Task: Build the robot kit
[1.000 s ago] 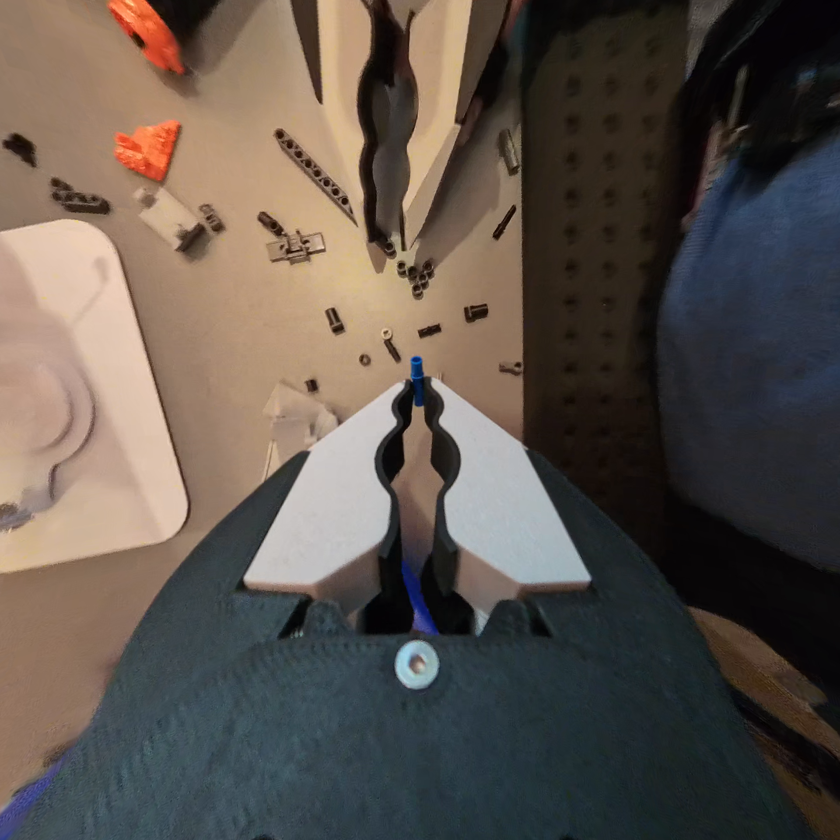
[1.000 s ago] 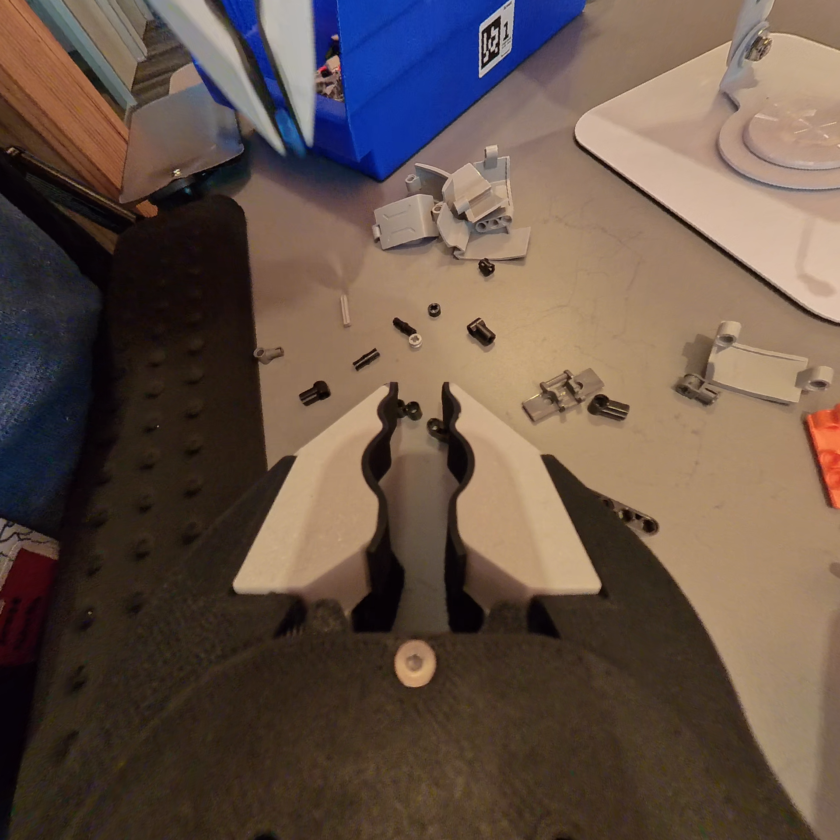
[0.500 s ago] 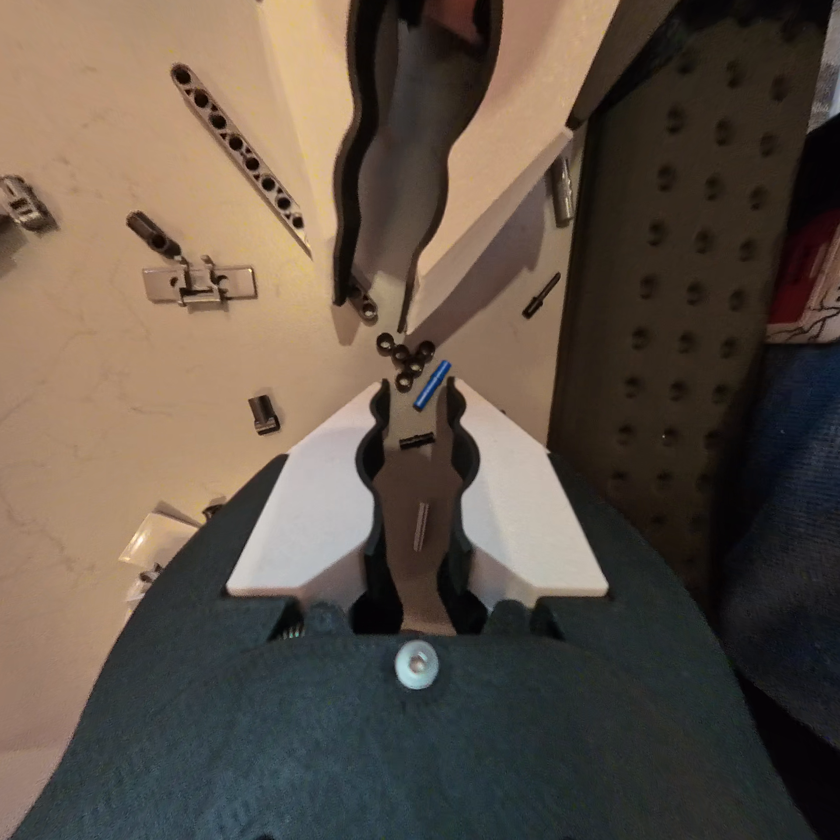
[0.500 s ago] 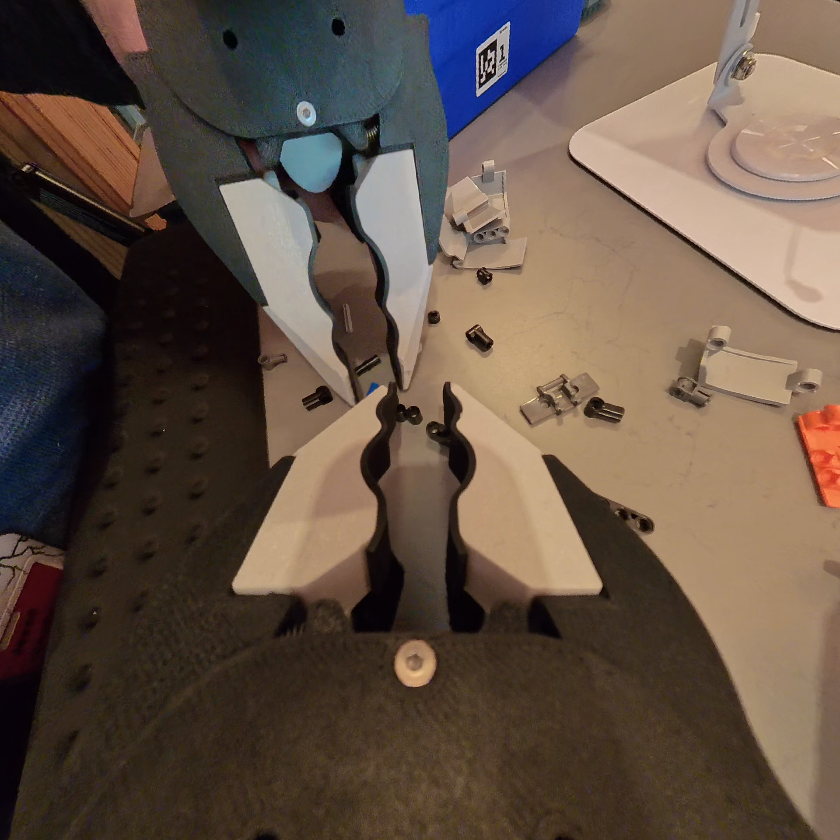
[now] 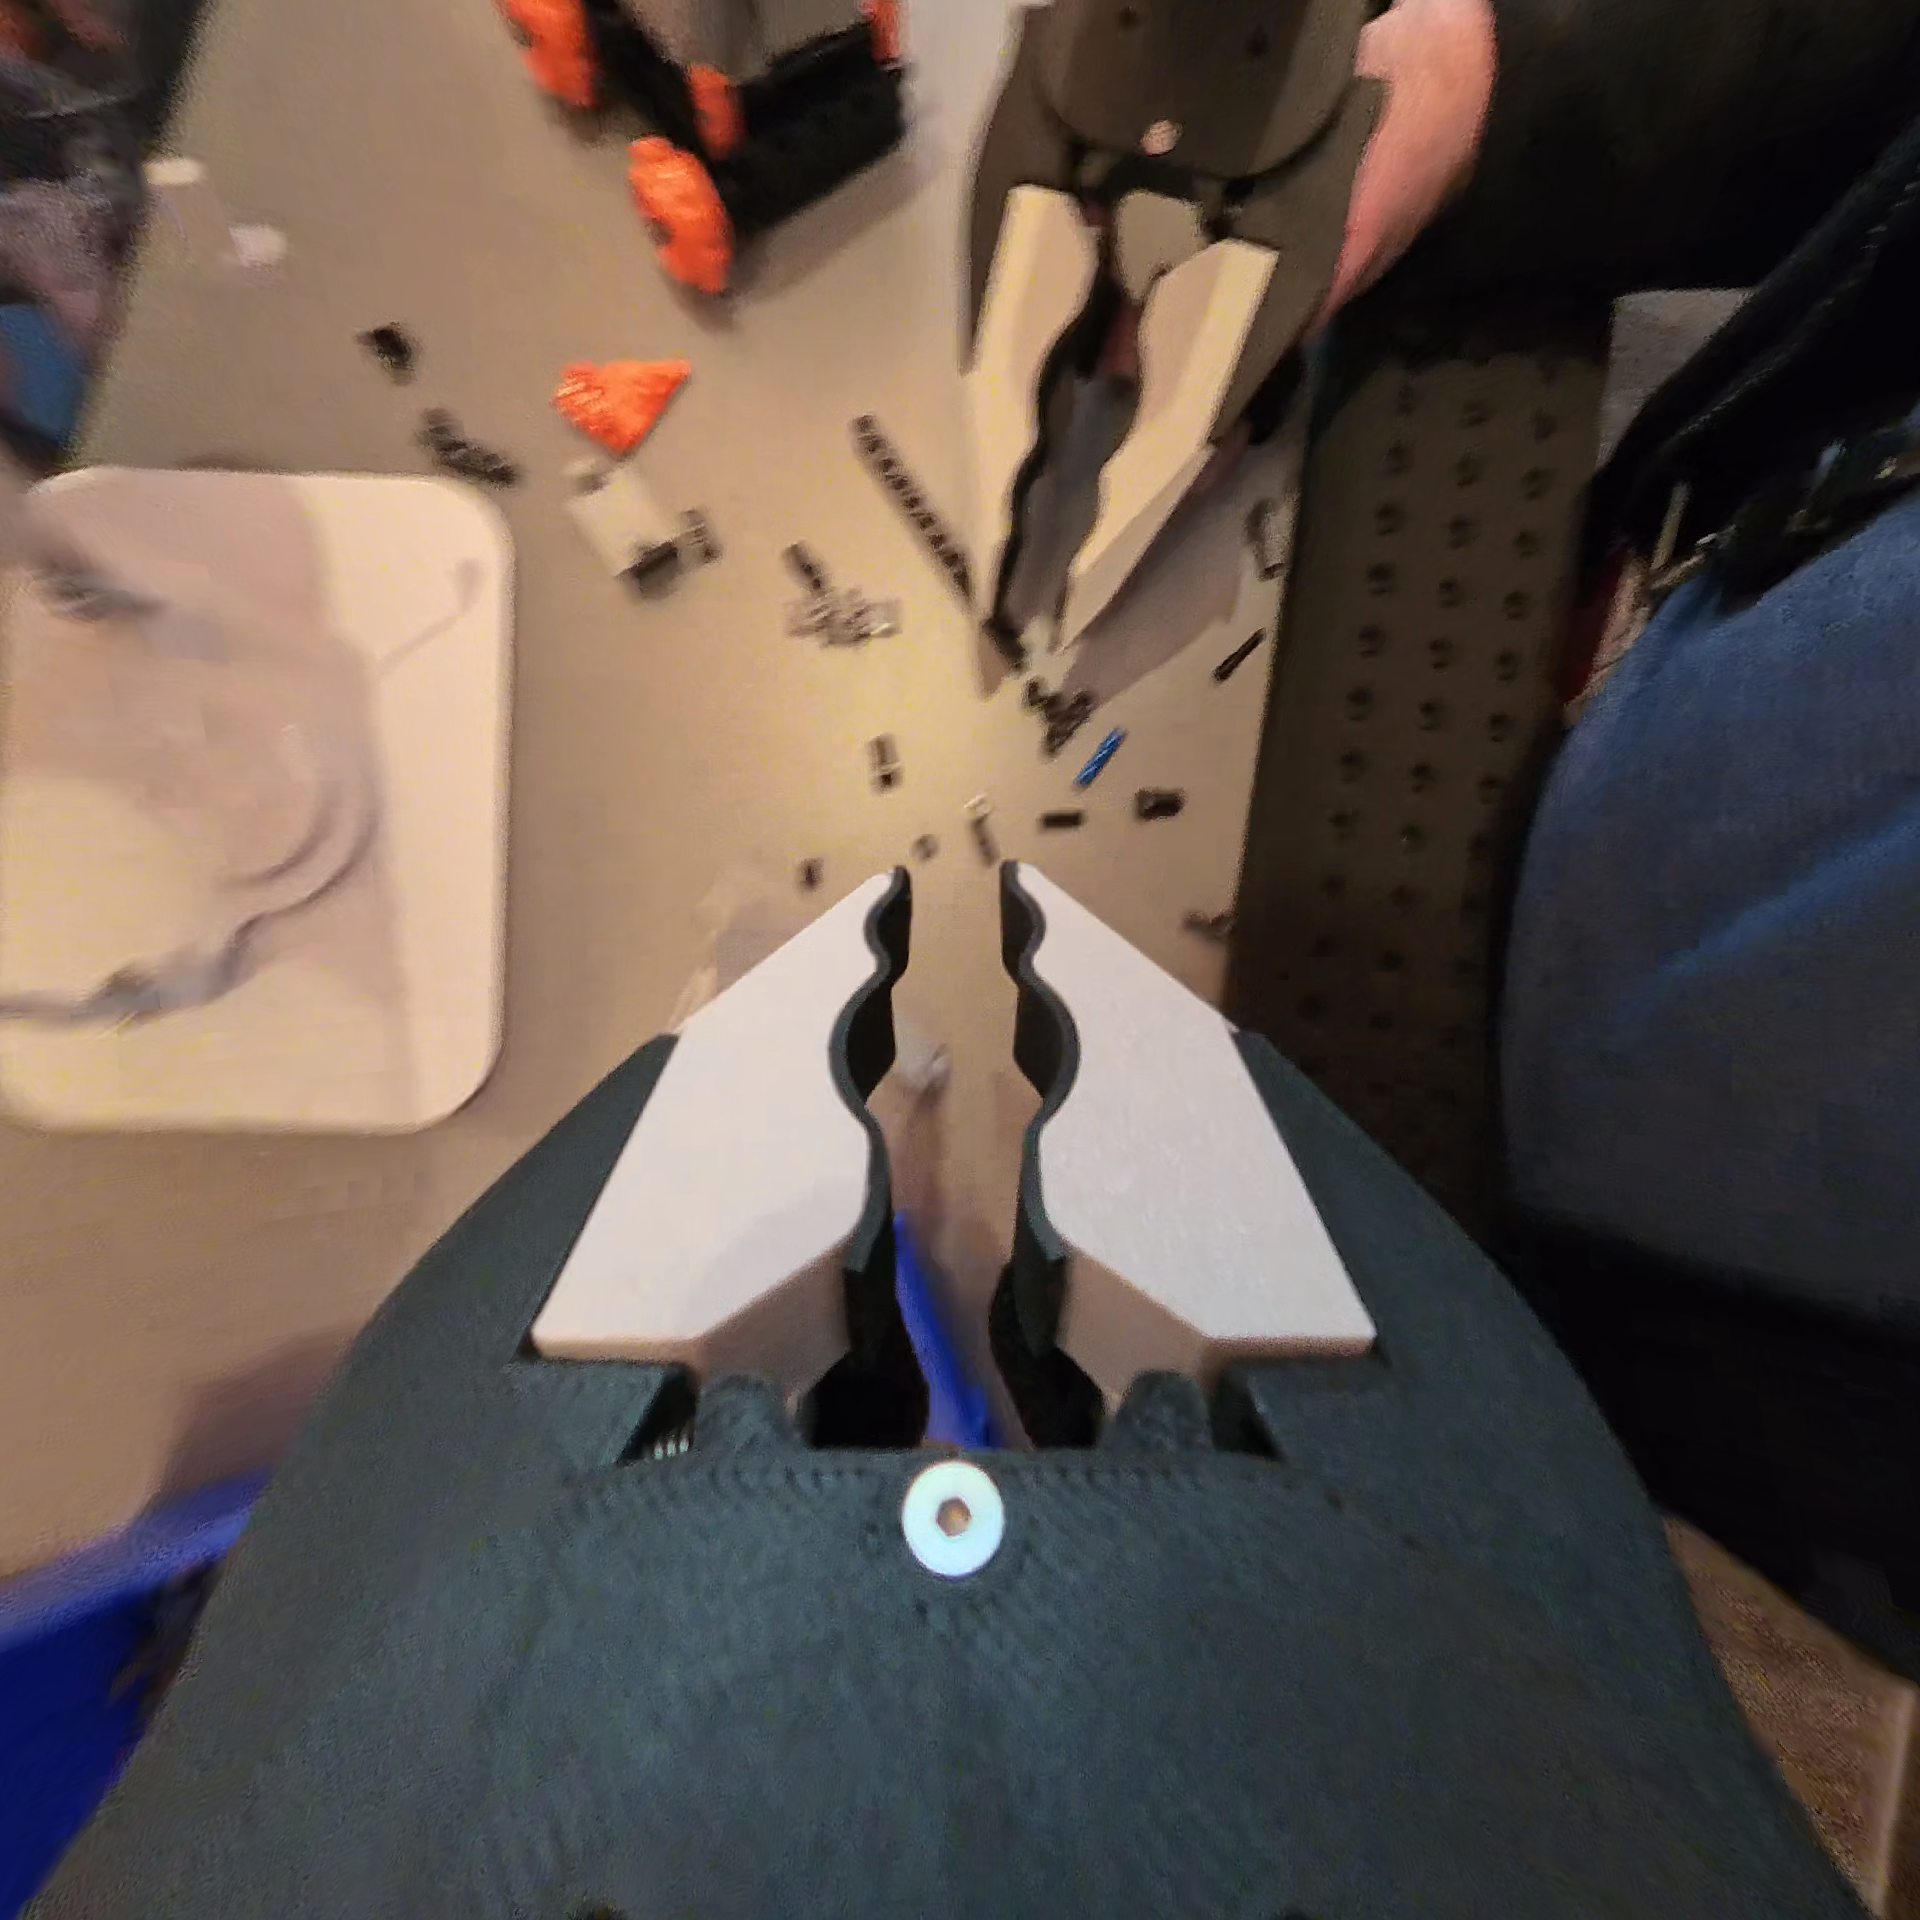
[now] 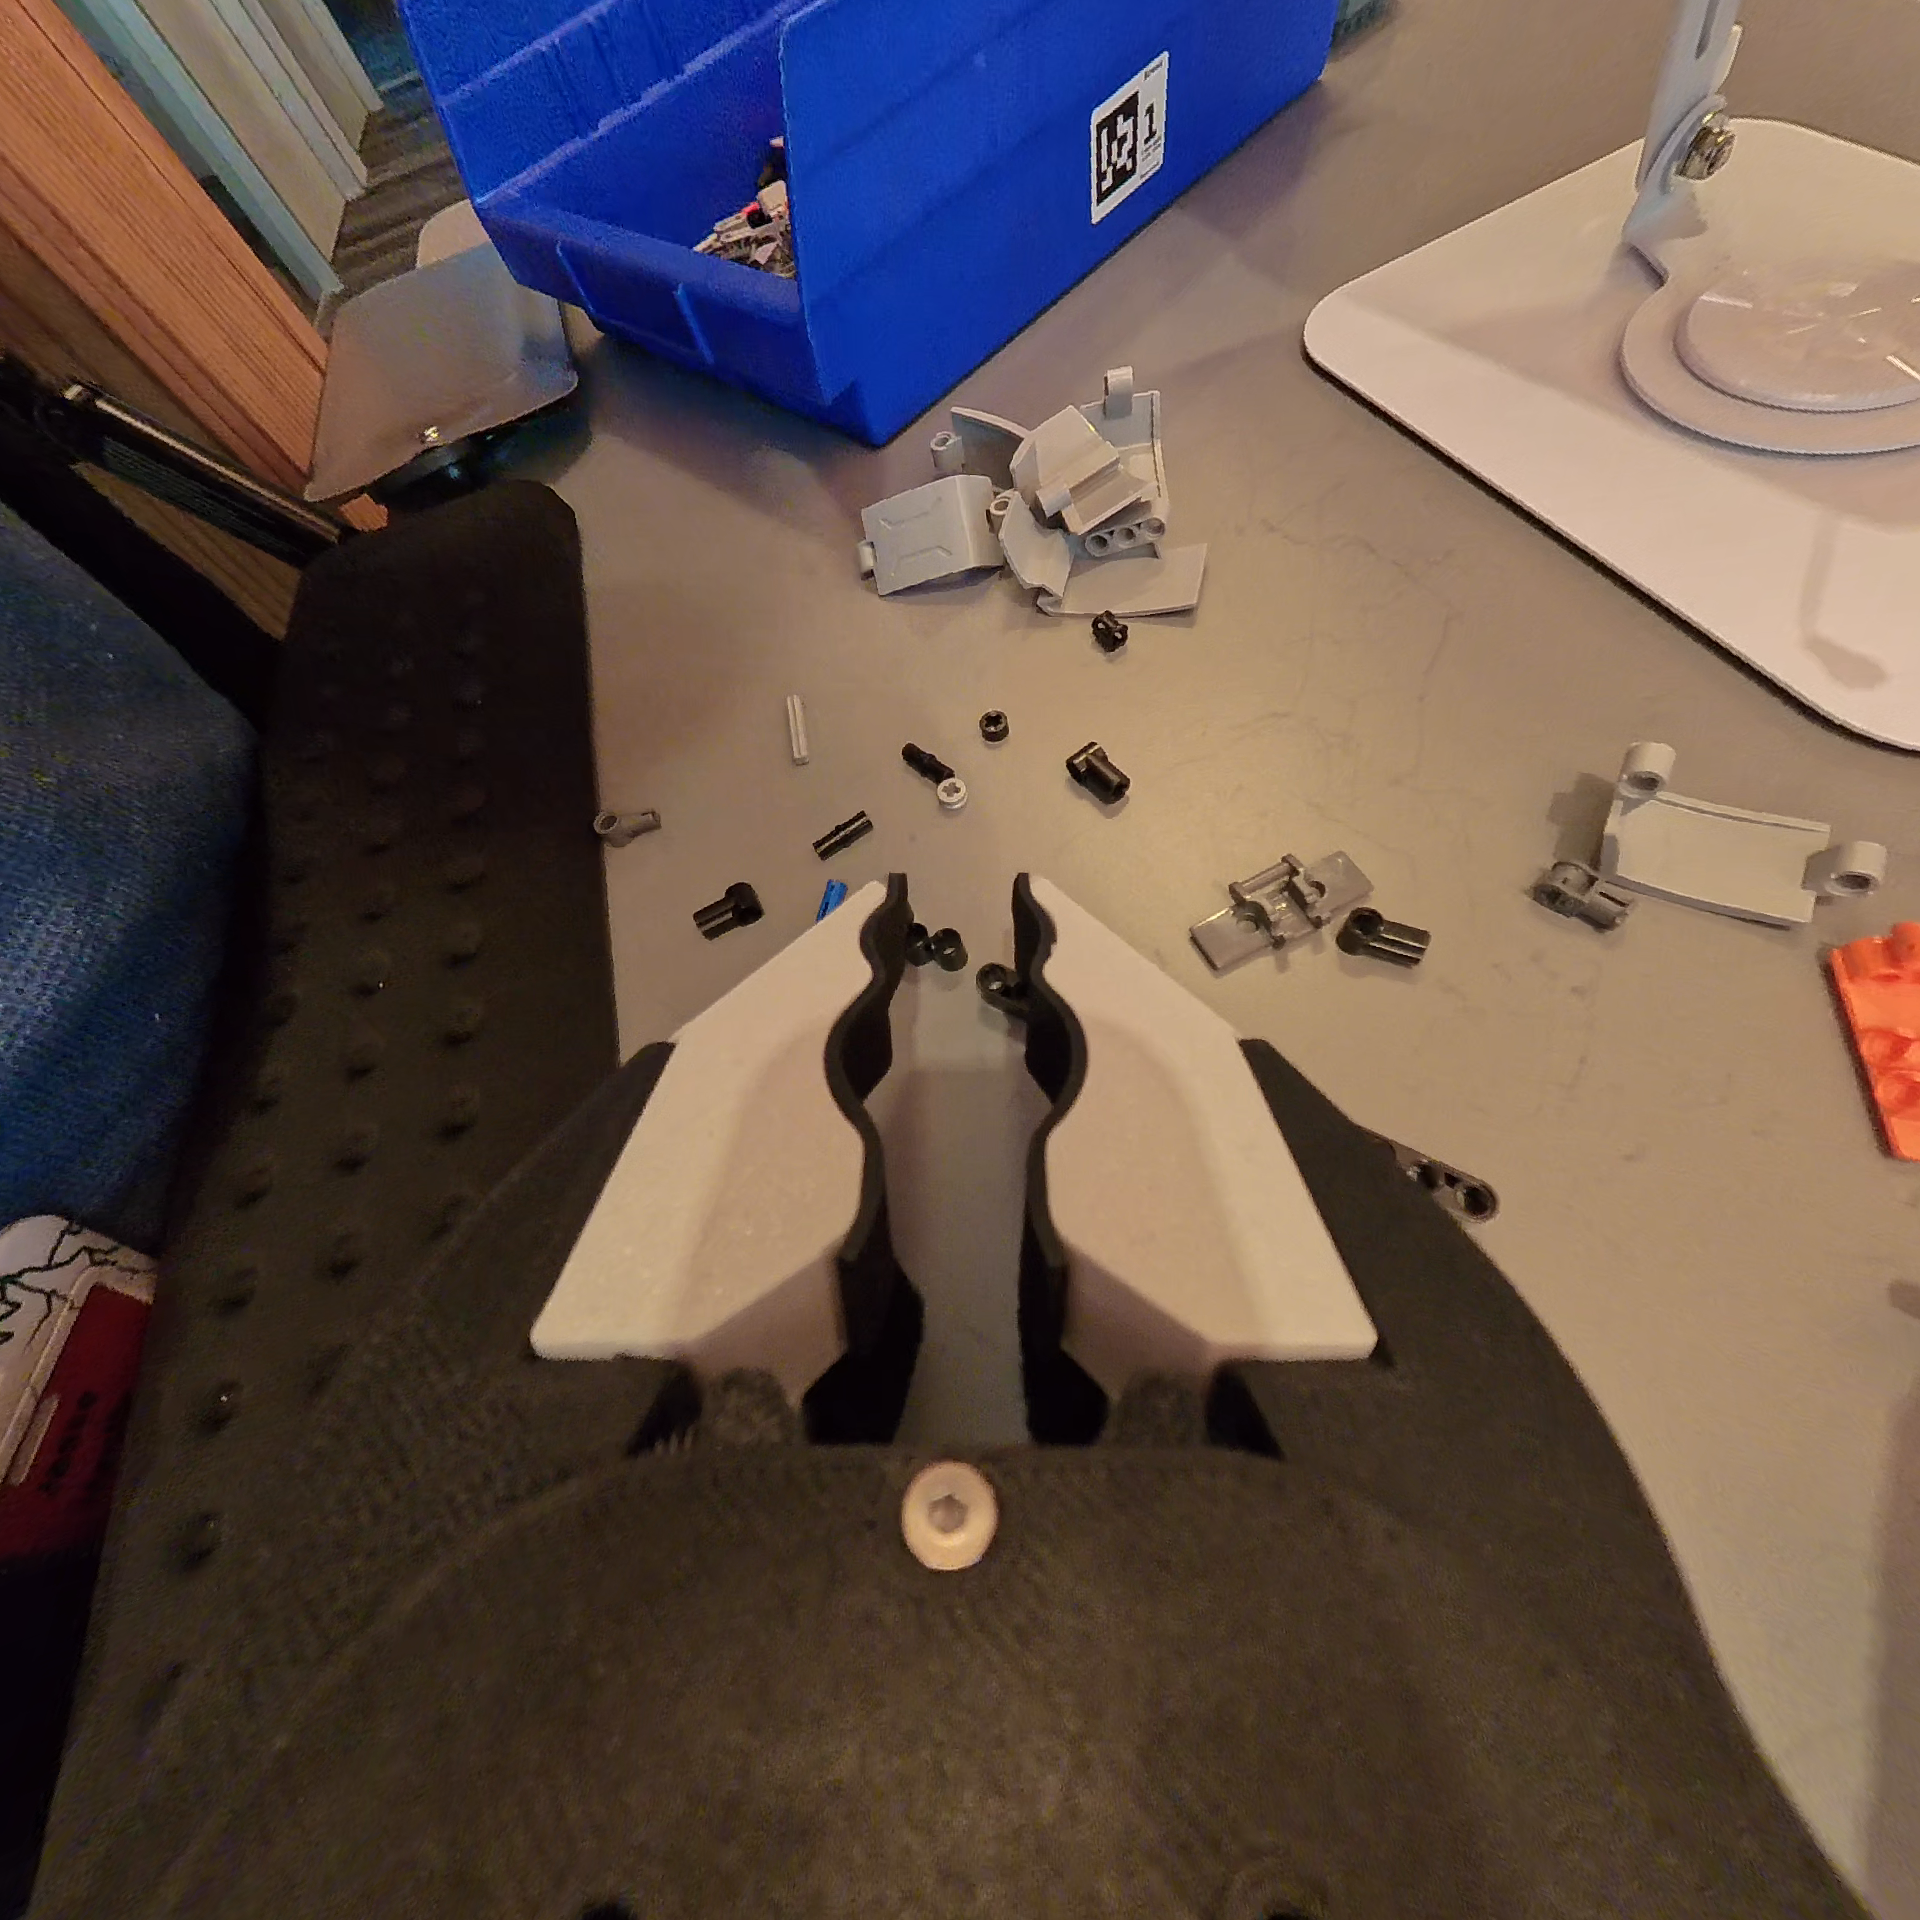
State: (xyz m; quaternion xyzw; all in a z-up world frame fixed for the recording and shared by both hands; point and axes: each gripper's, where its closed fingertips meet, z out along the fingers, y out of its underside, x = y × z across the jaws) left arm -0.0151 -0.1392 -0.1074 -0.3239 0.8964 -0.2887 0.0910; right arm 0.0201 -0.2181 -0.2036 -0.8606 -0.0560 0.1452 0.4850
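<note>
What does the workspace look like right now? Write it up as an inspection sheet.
Surface: grey tabletop; black perforated mat along its edge.
Job's things: small black connectors between the right jaws; blue pin beside them.
Clutter: grey panels pile, black pegs, grey plate, orange piece, blue bin, white stand base.
Grippers: left gripper open, empty, above the table; right gripper open, low over the connectors.
Cables: nothing seen.
Surroundings: wooden panel, person's blue-clad leg.
</note>
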